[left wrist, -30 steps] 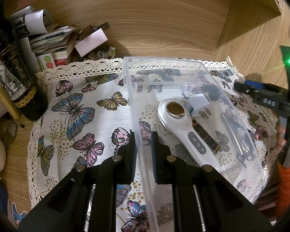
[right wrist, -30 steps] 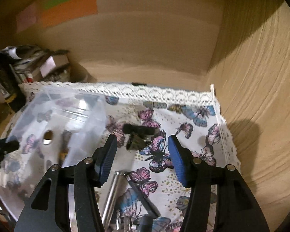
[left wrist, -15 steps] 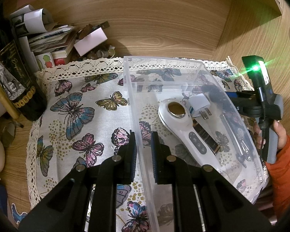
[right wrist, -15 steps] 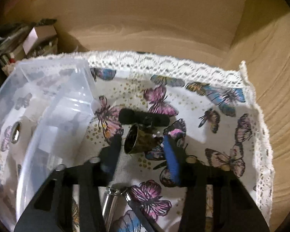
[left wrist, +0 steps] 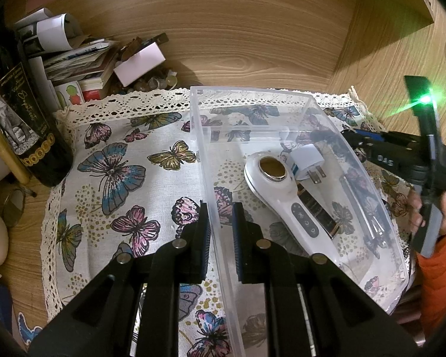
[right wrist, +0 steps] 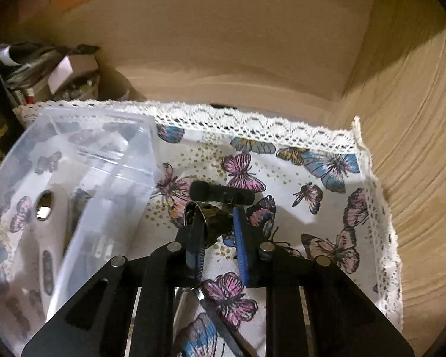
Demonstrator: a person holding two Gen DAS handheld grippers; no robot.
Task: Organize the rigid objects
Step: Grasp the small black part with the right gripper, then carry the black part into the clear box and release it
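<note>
Clear plastic bin (left wrist: pixel 282 113): near wall pinched between left gripper (left wrist: pixel 220 232) pads, steadying it for loading. Right gripper (right wrist: pixel 217 238) jaws just closed, nipping dark metal clip (right wrist: pixel 214 217) on butterfly cloth (right wrist: pixel 312 238), beside bin.

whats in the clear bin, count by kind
in the bin:
wand: 1
plug: 1
dark bar: 1
total: 3
</note>
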